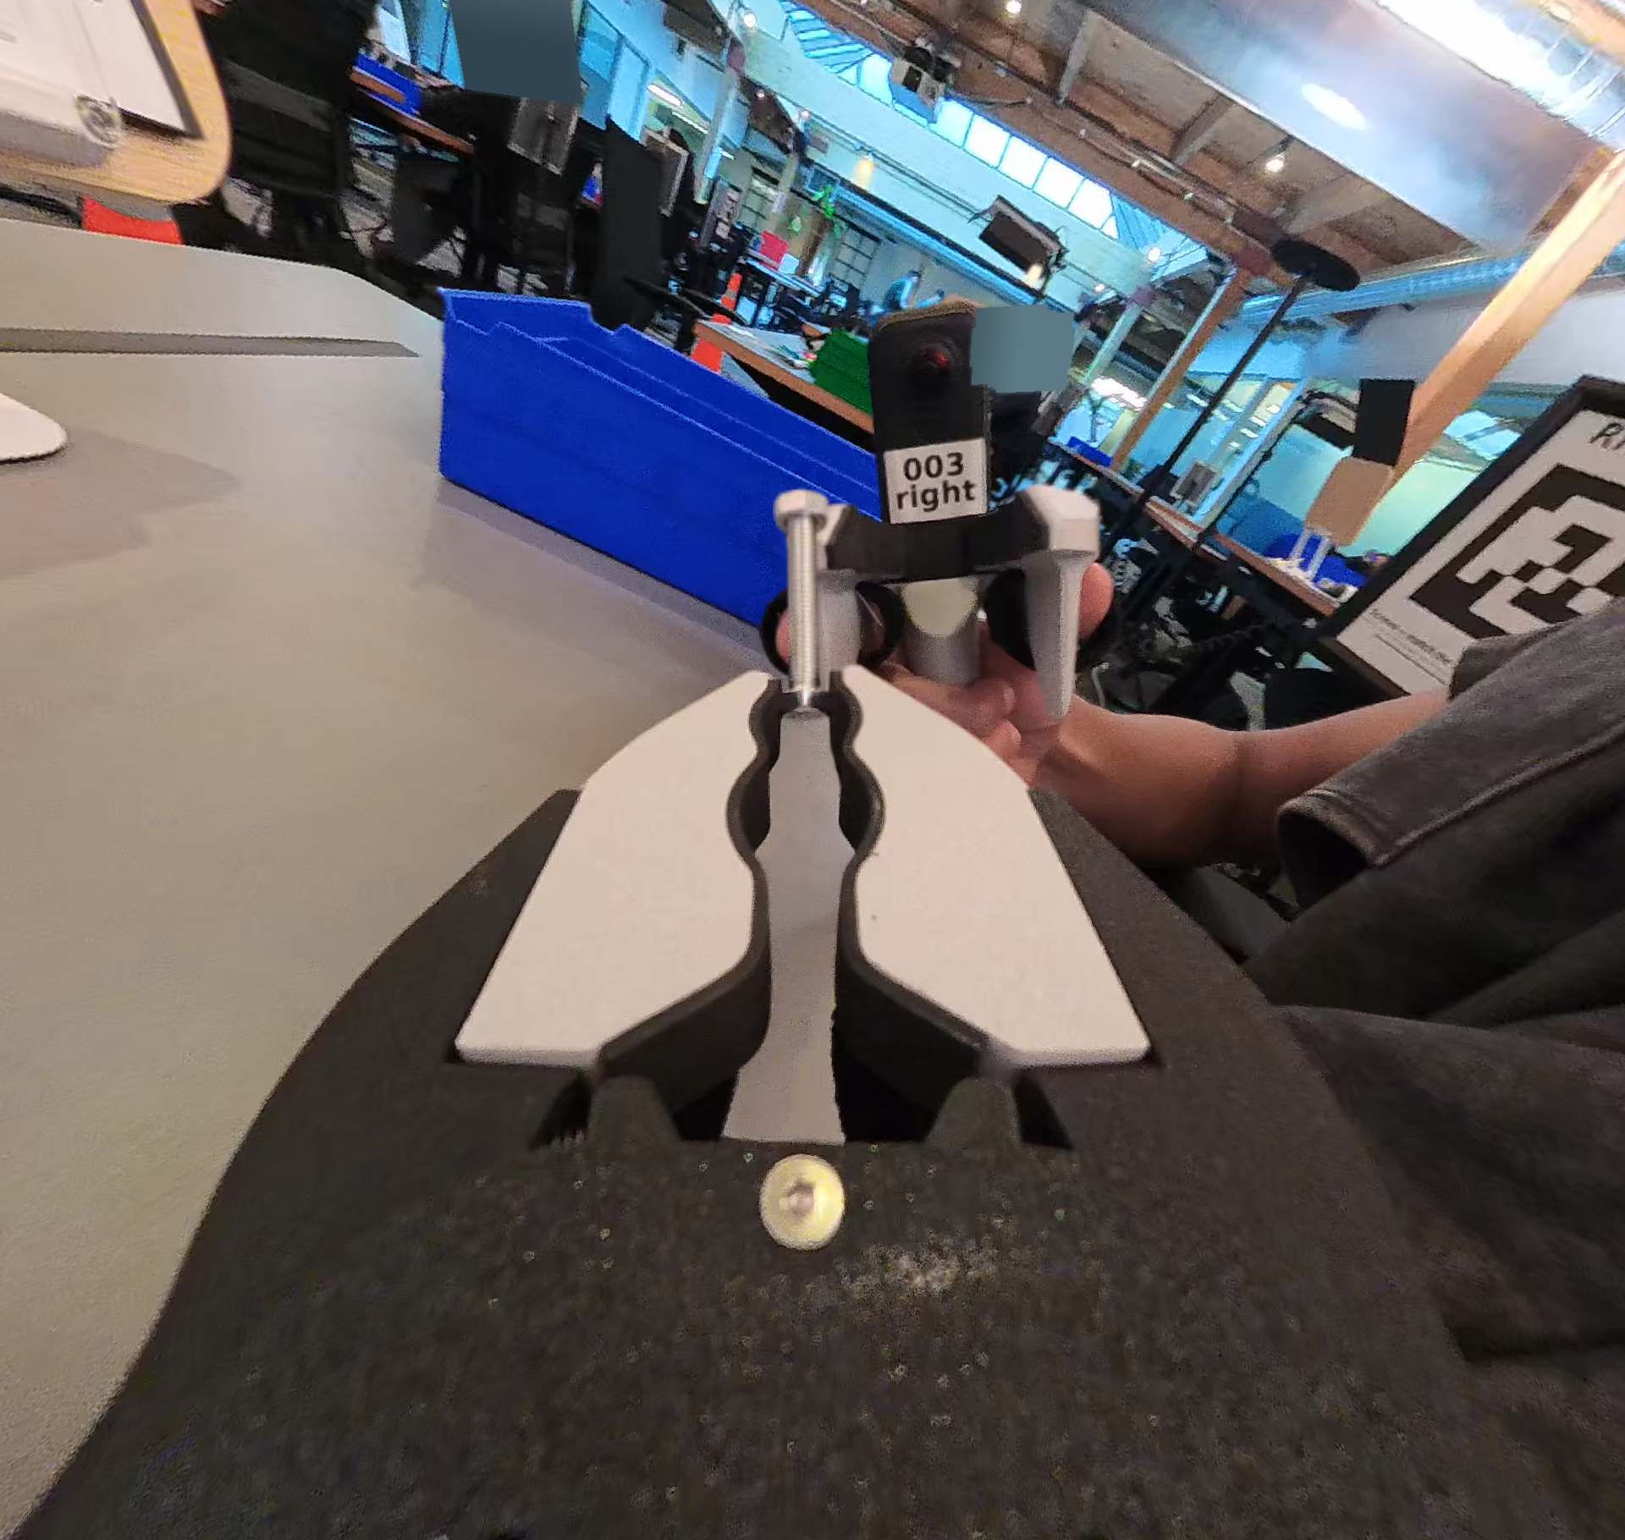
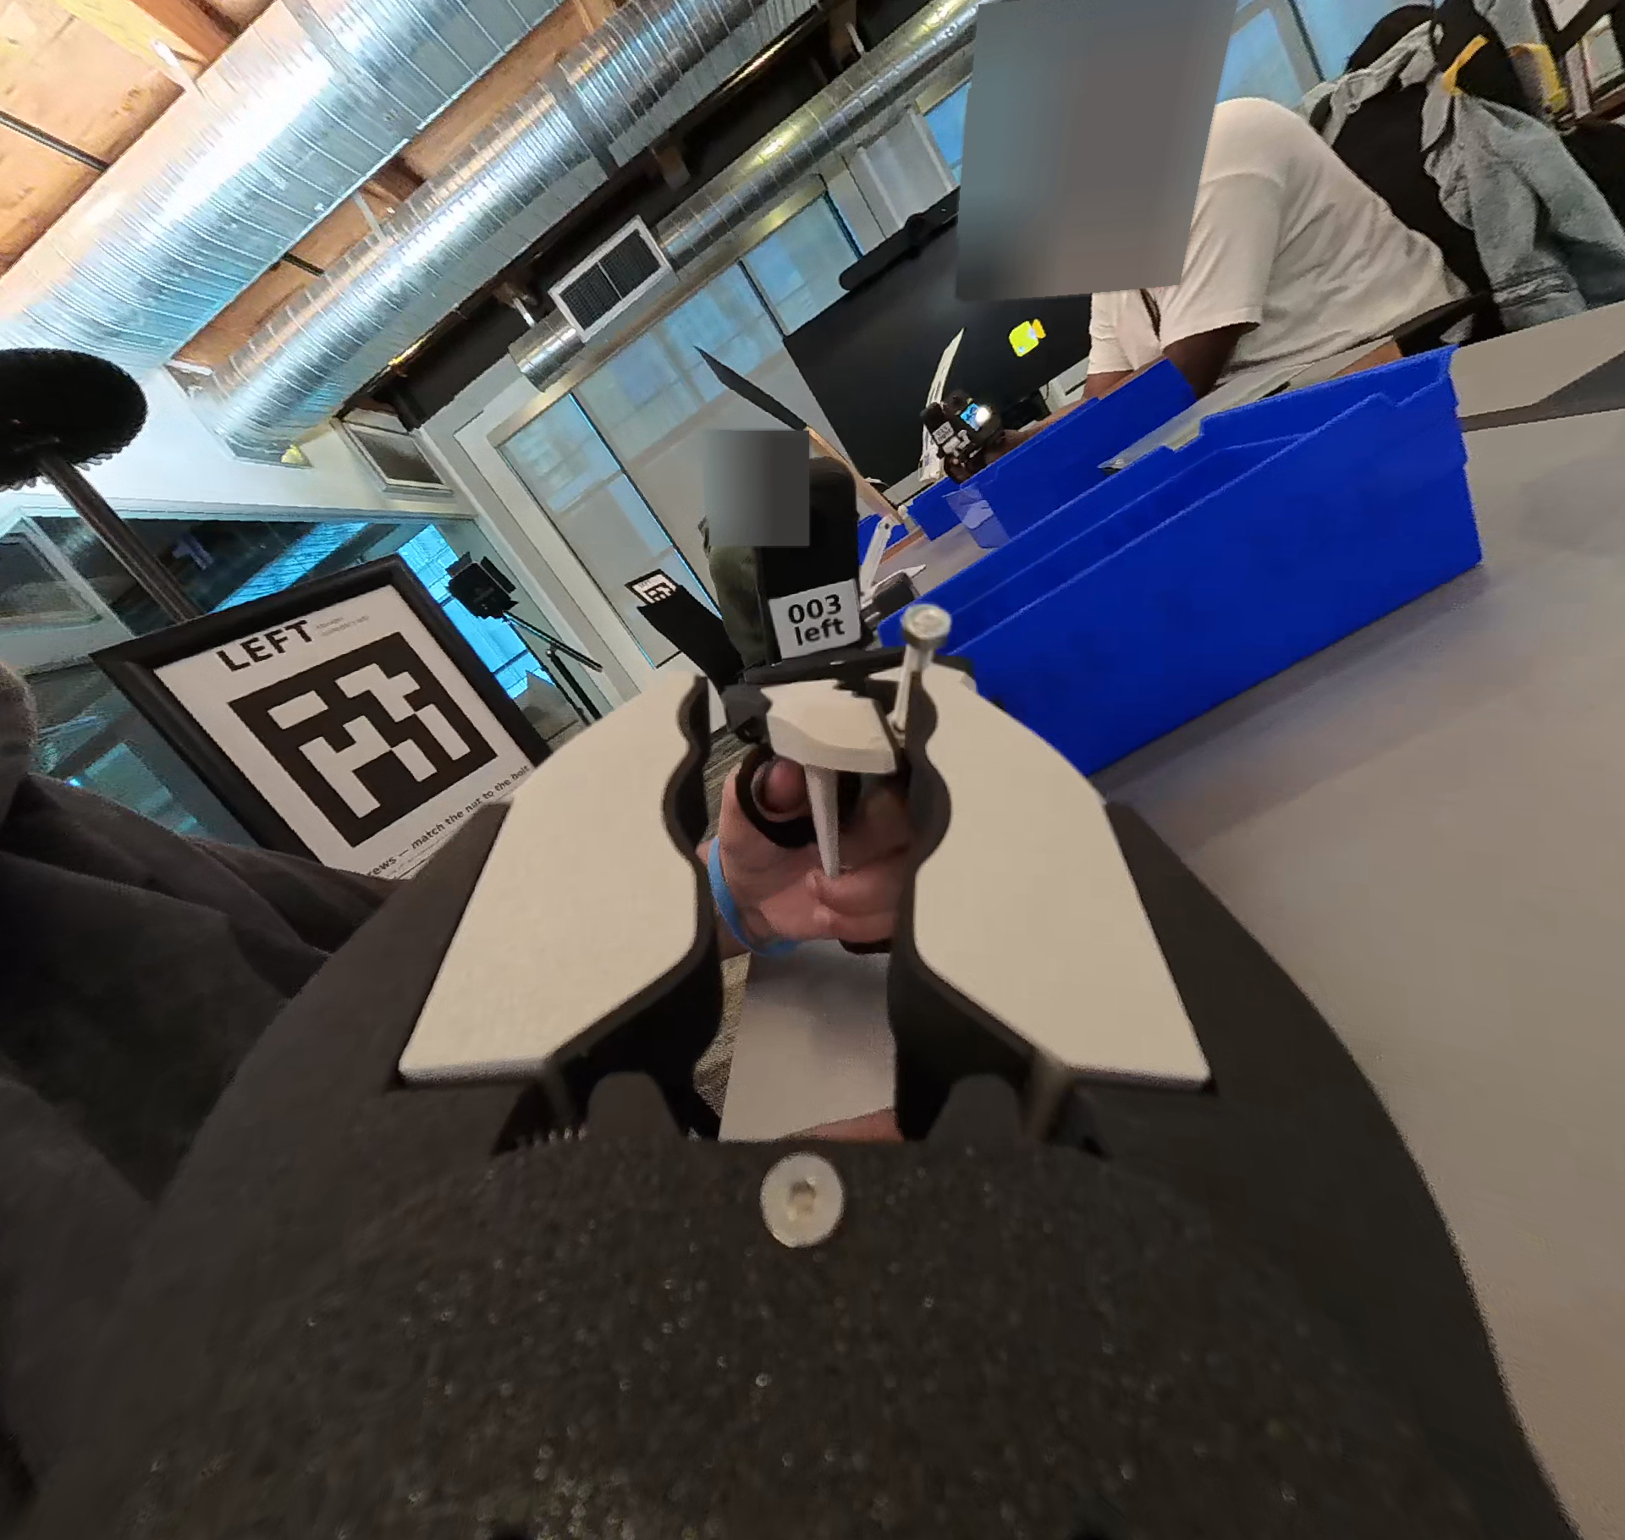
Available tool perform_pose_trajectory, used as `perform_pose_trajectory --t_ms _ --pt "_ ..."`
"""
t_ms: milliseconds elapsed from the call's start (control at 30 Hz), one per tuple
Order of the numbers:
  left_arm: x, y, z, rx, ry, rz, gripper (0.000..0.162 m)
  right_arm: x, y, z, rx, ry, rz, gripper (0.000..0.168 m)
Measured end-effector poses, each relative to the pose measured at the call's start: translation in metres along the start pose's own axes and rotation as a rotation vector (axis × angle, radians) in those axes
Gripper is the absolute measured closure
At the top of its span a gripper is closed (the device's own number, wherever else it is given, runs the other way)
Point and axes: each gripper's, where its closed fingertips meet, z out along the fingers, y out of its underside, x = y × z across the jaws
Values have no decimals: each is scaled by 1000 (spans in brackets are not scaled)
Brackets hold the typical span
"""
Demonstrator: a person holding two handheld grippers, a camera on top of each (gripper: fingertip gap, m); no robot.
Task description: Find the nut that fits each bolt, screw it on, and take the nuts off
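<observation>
Left gripper [image 1: 805,698]: pinched on tip of long silver hex-head bolt [image 1: 805,601].
Right gripper [image 2: 809,733]: fingers spread, nothing held.
Progress: no nut seen on bolt; matching and unscrewing judged outstanding.

Grey table [image 1: 264,619], blue plastic bin [image 1: 615,443] resting on it, near far edge

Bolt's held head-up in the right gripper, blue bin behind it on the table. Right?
Wrong gripper. The left gripper is clamped on the bolt, head up; the right gripper is open. The left wrist view shows it. The blue bin is behind, on the table.
</observation>
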Motion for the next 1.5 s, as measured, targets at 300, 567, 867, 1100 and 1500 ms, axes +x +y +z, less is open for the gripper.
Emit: perform_pose_trajectory --t_ms 300,567,867,1100,1500 --pt "10 3 5 -28 24 40 152 -3 -1 10 -9 -51 0 122" --pt "5 3 3 -30 19 34 152 8 -6 -4 23 -3 9 123" --pt "-11 0 1 -16 -25 1 152 2 -3 -15 38 -24 24 131" --pt "5 4 13 -48 11 51 152 13 -1 5 -6 -30 79 120" --pt "-4 6 16 -59 -8 21 152 14 -4 -12 -2 39 36 122"
